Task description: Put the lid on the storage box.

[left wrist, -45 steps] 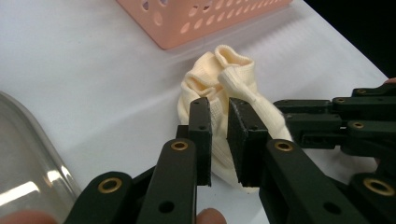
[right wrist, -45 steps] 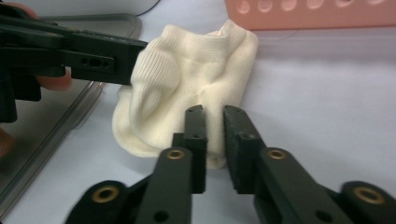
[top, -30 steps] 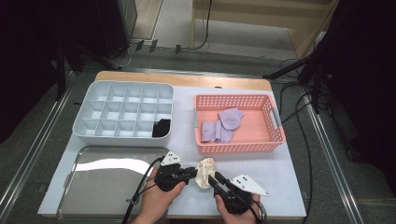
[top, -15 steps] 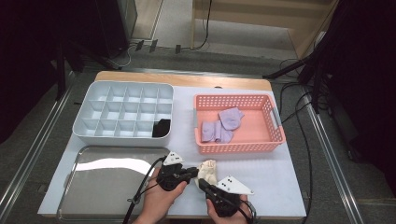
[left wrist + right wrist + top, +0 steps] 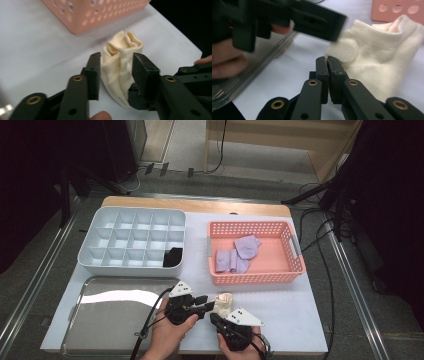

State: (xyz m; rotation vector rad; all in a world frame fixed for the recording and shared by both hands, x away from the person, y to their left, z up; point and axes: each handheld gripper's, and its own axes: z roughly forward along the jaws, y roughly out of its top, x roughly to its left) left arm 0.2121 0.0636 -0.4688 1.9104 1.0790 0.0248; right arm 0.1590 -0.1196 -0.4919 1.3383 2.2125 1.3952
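- Cream sock [image 5: 223, 304] is seen bunched on the white table [image 5: 300, 320], just in front of the pink basket [image 5: 255, 277] and right of the steel tray [image 5: 115, 320]
- Left gripper [image 5: 116, 72]: jaws have just been opening; sock stands between the two pads, which are no longer pressed tight on it
- Right gripper [image 5: 327, 62]: jaws are closed together, tips at the sock's near edge; whether fabric is pinched cannot be told
- Purple socks [image 5: 240, 254] lie in the basket
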